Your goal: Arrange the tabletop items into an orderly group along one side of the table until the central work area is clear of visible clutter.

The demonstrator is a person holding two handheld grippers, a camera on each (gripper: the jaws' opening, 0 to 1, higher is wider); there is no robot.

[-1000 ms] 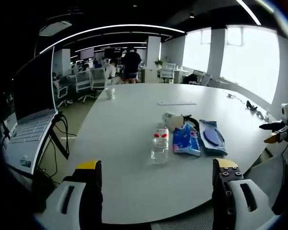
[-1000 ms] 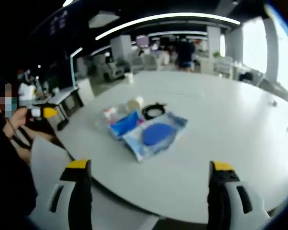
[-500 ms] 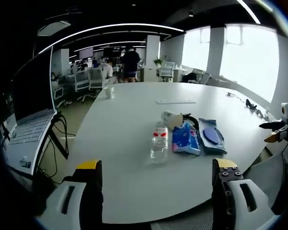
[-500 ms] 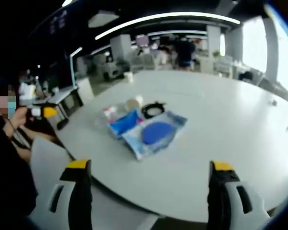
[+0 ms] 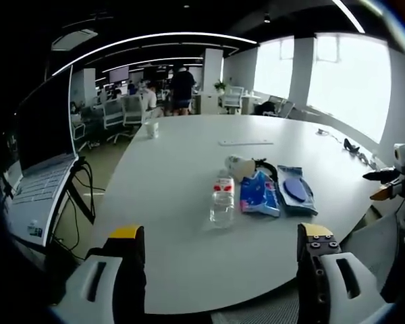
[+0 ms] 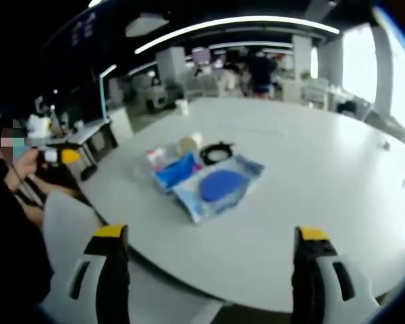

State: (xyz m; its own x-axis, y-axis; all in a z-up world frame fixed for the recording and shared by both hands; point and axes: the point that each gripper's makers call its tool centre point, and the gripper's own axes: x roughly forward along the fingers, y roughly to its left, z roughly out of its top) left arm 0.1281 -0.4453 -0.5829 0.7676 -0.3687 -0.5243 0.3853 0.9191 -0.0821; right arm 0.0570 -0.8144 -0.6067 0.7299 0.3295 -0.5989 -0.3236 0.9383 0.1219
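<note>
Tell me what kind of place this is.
Most likely an open-plan office. A large white table stands in front, rows of office chairs and people at desks fill the back, and a laptop sits open at the left, under strip ceiling lights.

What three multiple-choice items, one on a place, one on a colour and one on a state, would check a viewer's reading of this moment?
1. Where does the water bottle stand relative to the blue packet in the left gripper view?
A. Left of it
B. On top of it
C. Far behind it, near the cup

2. What colour is the round thing inside the clear pouch?
A. Red
B. Blue
C. Green

3. How do the left gripper and right gripper stand?
A. Both shut on items
B. Left holds the bottle
C. Both open and empty, off the table

Answers: 1 A, the bottle stands just left of the packet. 2 B, a blue disc shows through the pouch. 3 C, each pair of jaws is spread wide with nothing between.
</note>
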